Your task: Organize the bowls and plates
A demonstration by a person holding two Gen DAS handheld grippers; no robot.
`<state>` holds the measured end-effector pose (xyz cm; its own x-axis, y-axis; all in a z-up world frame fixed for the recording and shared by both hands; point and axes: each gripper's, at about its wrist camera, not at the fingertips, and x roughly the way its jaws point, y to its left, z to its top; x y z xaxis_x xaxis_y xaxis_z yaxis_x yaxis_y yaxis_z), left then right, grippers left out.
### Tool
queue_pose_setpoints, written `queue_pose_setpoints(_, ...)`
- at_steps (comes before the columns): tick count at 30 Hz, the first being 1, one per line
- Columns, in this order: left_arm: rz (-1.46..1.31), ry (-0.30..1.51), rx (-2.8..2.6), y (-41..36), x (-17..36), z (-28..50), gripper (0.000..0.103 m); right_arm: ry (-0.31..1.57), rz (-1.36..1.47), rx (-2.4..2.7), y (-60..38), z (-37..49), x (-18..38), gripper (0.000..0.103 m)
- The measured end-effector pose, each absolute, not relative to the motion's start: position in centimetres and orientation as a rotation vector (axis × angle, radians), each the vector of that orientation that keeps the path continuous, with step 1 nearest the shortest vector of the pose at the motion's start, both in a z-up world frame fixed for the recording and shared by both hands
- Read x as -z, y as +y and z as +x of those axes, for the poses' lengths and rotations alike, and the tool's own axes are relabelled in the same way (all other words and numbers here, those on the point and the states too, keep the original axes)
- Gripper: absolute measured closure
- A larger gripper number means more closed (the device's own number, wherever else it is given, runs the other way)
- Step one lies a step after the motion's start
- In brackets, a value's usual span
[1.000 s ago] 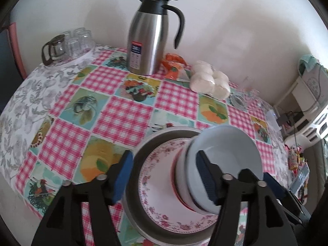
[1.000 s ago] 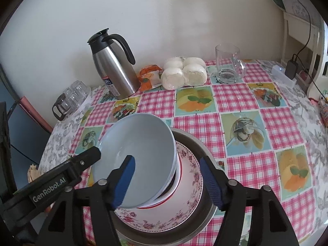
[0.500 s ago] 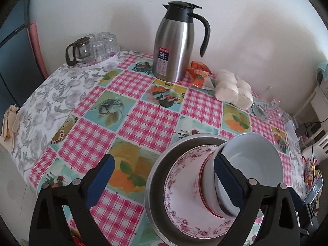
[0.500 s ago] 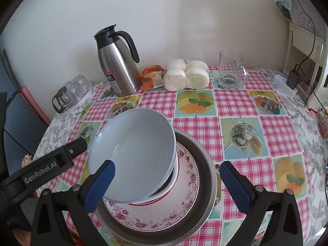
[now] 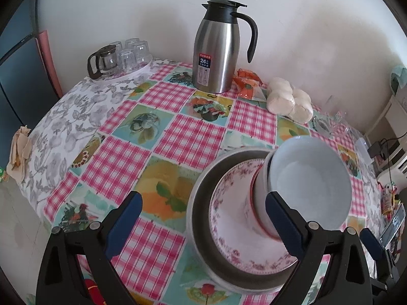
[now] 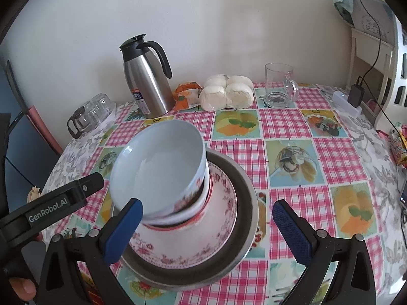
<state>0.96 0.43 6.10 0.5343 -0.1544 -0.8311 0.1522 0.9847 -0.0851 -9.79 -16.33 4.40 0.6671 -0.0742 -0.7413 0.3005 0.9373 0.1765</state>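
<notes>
Nearest in each wrist view, the gripper fingers are seen spread wide with nothing between the pads: the left gripper (image 5: 203,218) and the right gripper (image 6: 207,225) have both just been opening, and no dish is held by either. Just beyond them the stack stands on the desk (image 5: 165,127), set in a metal basin (image 6: 244,203). On it a floral plate (image 6: 221,231) is laid, and a red-rimmed bowl (image 5: 257,208) is nested under a pale blue bowl (image 6: 157,167) on top. The stack lies to the right of the left gripper's centre and to the left of the right gripper's, so it is flanked by both; neither is judged clearly nearer. The blue bowl is plain, glossy and round. Farther back, a steel jug (image 5: 216,50) is seen against the wall.
</notes>
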Motion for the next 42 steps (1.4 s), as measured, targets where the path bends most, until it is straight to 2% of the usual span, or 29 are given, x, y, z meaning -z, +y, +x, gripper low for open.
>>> queue_pose_setpoints(17,0.137,1.034,0.138,1.0,-3.7,-3.5,0.006,0.849,0.326,0.237,-15.6,-14.6,-1.9,0.0)
queue_pose_setpoints(42,0.218,1.133,0.132,0.6,-1.0,-4.4,0.006,0.968,0.324,0.323,-16.9,-15.1,0.4,0.0)
